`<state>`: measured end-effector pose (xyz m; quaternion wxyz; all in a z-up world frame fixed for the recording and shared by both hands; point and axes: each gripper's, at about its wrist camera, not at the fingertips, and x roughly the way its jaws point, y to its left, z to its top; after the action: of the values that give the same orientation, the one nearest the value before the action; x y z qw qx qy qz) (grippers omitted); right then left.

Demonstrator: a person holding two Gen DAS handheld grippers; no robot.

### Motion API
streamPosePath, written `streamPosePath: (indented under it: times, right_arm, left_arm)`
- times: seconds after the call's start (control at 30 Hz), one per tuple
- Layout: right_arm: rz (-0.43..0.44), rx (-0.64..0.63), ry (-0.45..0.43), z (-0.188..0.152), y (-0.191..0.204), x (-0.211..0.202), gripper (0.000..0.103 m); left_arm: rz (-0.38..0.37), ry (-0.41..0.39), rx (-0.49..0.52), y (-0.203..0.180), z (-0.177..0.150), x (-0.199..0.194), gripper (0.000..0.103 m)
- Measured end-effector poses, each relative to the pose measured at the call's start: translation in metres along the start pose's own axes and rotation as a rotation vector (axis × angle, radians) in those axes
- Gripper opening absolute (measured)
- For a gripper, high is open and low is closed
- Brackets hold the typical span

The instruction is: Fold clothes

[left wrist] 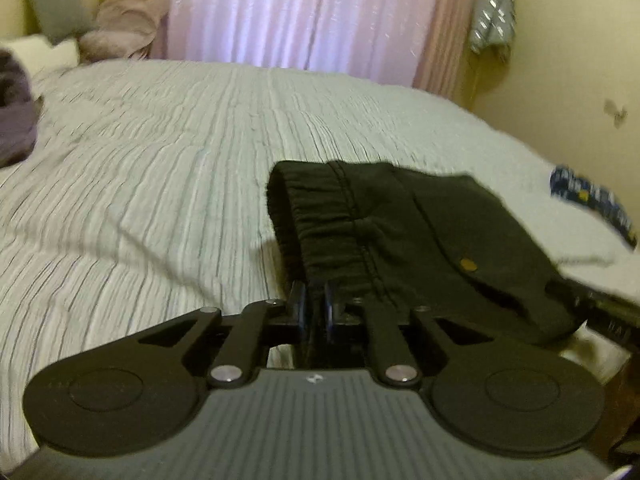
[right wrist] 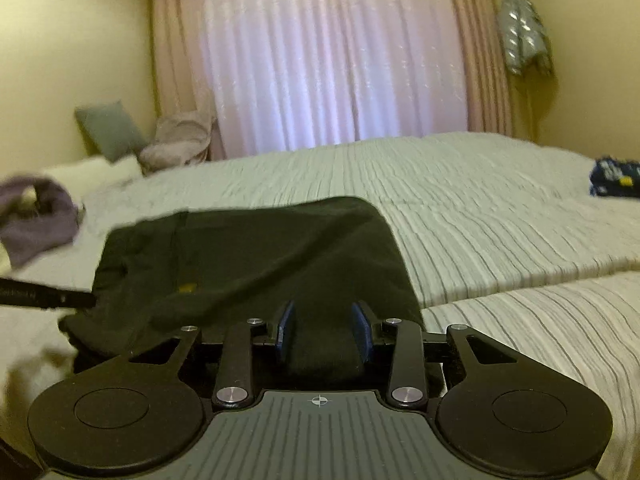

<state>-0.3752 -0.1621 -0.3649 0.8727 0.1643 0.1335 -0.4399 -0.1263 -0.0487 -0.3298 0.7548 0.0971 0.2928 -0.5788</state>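
Observation:
A black garment [left wrist: 420,232] with an elastic waistband and a small yellow-brown tag hangs stretched between both grippers above the bed. My left gripper [left wrist: 316,304] is shut on the waistband edge, its fingers pressed close together. In the right wrist view the same black garment [right wrist: 260,248] spreads out ahead, and a thick bunch of it fills the gap between my right gripper's [right wrist: 324,328] blue pads. The left gripper's dark tip [right wrist: 44,294] shows at the left edge of that view. The frames are motion-blurred.
The bed [right wrist: 500,220] has a pale ribbed cover. A purple garment [right wrist: 36,216] lies at its left, a blue patterned garment [right wrist: 614,178] at its right edge. Pillows [right wrist: 108,128] sit in the far corner. A pink curtain [right wrist: 332,60] and a hanging silver jacket [right wrist: 522,32] are behind.

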Motion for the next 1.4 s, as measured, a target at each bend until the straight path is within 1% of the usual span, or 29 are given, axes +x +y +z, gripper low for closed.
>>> streamPosePath:
  times: [0.1,0.23,0.33,0.47,0.67,0.73,0.8,0.9,0.97,1.0,1.03,1.1,1.13,1.17,1.27,1.33,1.4]
  right_arm:
    - [-0.04,0.019,-0.001,-0.001,0.001,-0.025,0.036]
    - [-0.062,0.031,0.031,0.011,0.0,-0.029,0.036]
    - [-0.062,0.042,0.041,0.014,-0.004,-0.034,0.036]
    - [-0.066,0.058,0.057,0.014,-0.009,-0.04,0.036]
    - [-0.073,0.079,0.068,0.018,-0.016,-0.045,0.036]
    - [-0.076,0.084,0.069,0.019,-0.018,-0.047,0.036]
    - [-0.08,0.085,0.069,0.019,-0.018,-0.049,0.036]
    - [-0.084,0.089,0.067,0.019,-0.02,-0.051,0.036]
    - [-0.081,0.098,0.064,0.018,-0.022,-0.052,0.036]
    - [-0.072,0.11,0.067,0.018,-0.024,-0.052,0.036]
    - [-0.052,0.142,0.071,0.018,-0.027,-0.052,0.036]
    - [-0.003,0.227,0.078,0.016,-0.035,-0.049,0.036]
    - [0.025,0.281,0.08,0.015,-0.041,-0.048,0.036]
    - [0.058,0.363,0.084,0.013,-0.05,-0.048,0.036]
    - [0.159,0.632,0.103,0.002,-0.081,-0.044,0.037]
    - [0.198,0.765,0.101,-0.006,-0.096,-0.041,0.037]
    - [0.222,0.87,0.089,-0.012,-0.108,-0.038,0.037]
  left_arm:
    - [0.025,0.027,-0.034,-0.005,0.0,-0.014,0.01]
    - [0.062,0.073,-0.067,-0.012,-0.002,-0.024,0.011]
    - [0.094,0.096,-0.064,-0.015,-0.003,-0.025,0.011]
    - [0.111,0.104,-0.063,-0.016,-0.005,-0.031,0.014]
    - [0.112,0.096,-0.06,-0.015,-0.005,-0.038,0.015]
    - [0.105,0.09,-0.064,-0.014,-0.004,-0.04,0.015]
    - [0.079,0.065,-0.073,-0.015,-0.003,-0.045,0.015]
    - [0.004,-0.002,-0.068,-0.018,0.0,-0.055,0.015]
    - [-0.036,-0.007,-0.044,-0.022,0.0,-0.054,0.015]
    - [-0.047,0.004,-0.045,-0.024,0.0,-0.052,0.015]
    - [-0.059,0.021,-0.068,-0.022,-0.002,-0.049,0.015]
    - [-0.103,0.037,-0.176,-0.008,-0.005,-0.045,0.018]
    - [-0.127,0.042,-0.235,-0.001,-0.008,-0.043,0.023]
    - [-0.151,0.048,-0.293,0.007,-0.01,-0.041,0.026]
    - [-0.223,0.065,-0.468,0.029,-0.016,-0.036,0.03]
    - [-0.246,0.069,-0.565,0.041,-0.02,-0.03,0.032]
    - [-0.258,0.085,-0.618,0.046,-0.022,-0.021,0.032]
